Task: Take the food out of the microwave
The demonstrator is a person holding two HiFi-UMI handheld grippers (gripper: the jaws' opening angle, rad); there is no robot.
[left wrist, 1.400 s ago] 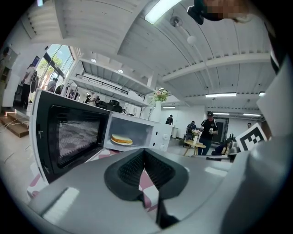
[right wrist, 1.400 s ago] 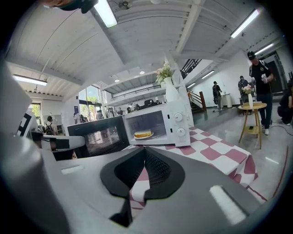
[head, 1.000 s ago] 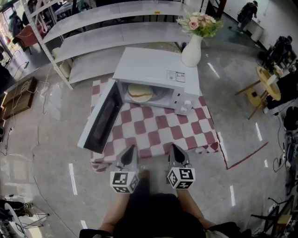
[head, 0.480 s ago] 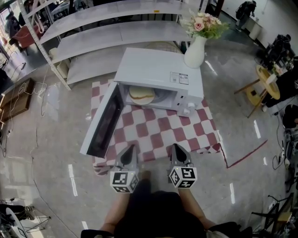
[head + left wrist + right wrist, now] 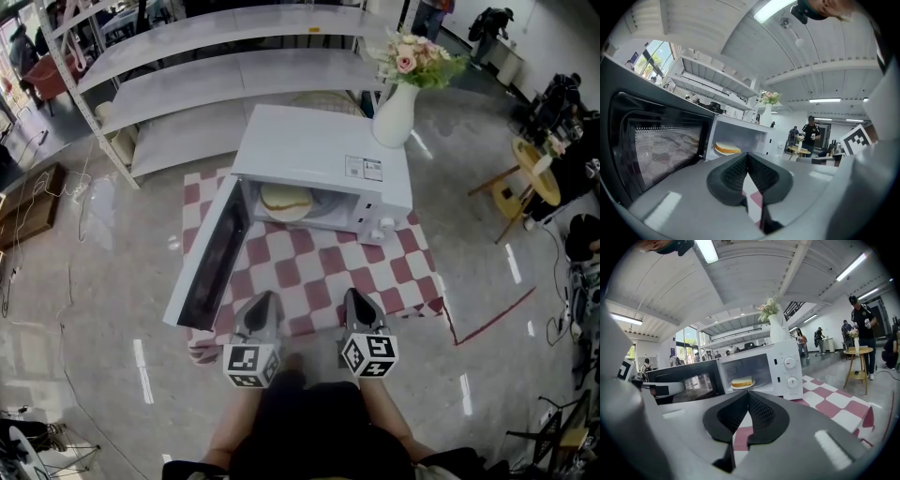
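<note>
A white microwave stands on a red-and-white checked table, its door swung wide open to the left. Inside lies the food, a pale sandwich-like slice on a plate; it also shows as food in the left gripper view and food in the right gripper view. My left gripper and right gripper hover side by side at the table's near edge, well short of the microwave. Both point toward it. Both are shut with nothing between the pads.
A white vase of flowers stands on the table behind the microwave's right corner. The open door juts out on the left, beyond the left gripper. Long white shelves run behind the table. People and a small wooden table are far right.
Both grippers have come a little closer to the table and the microwave. Their jaws stayed shut, and the food has not moved.
</note>
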